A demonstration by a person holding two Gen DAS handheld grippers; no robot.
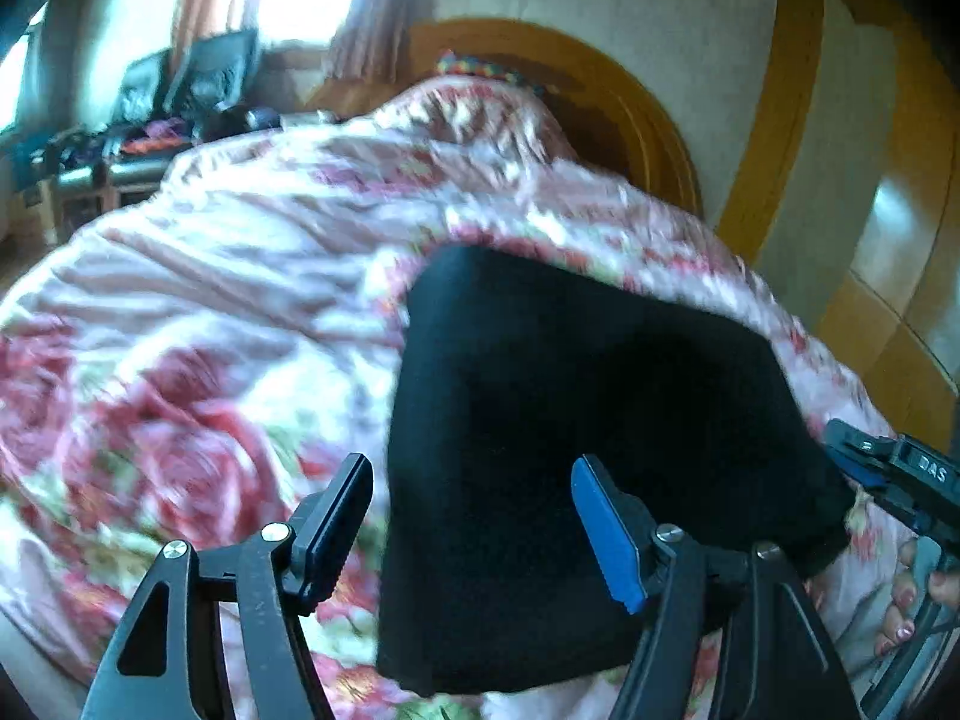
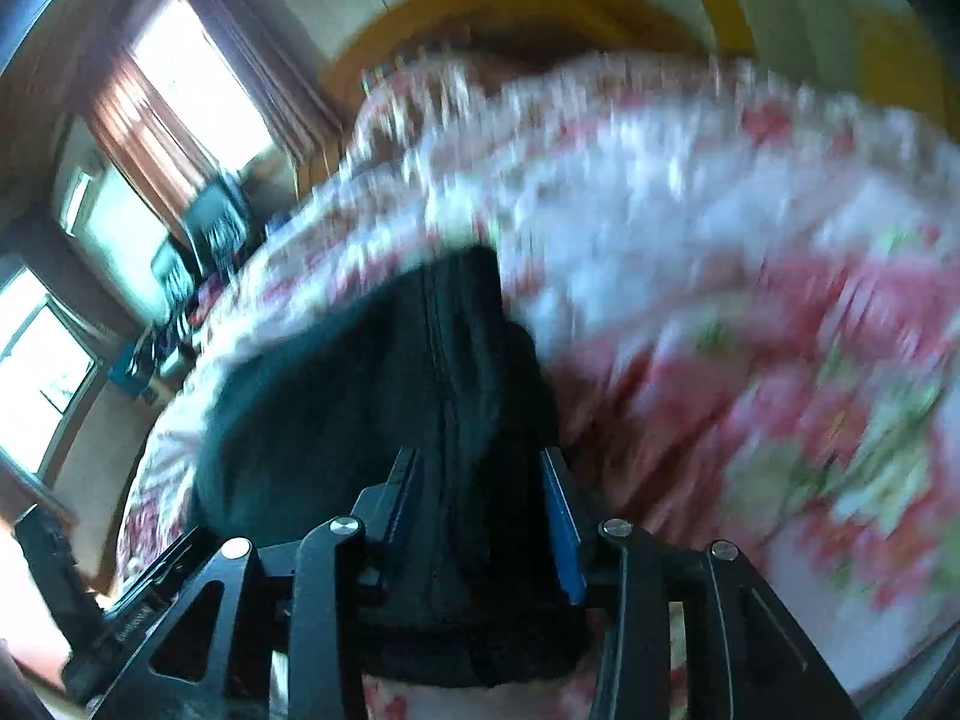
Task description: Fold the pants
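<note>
Left wrist view: black pants (image 1: 588, 450) lie folded on the floral quilt (image 1: 198, 300). Left gripper (image 1: 474, 534) jaws wide apart, empty. Right wrist view: right gripper (image 2: 480, 510) jaws straddle a pants bunch; whether they clamp it, cannot tell.

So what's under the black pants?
The black pants lie on a flowery pink blanket that shows all around them. The part of the blanket right beneath them is covered, so nothing else can be seen there.
</note>
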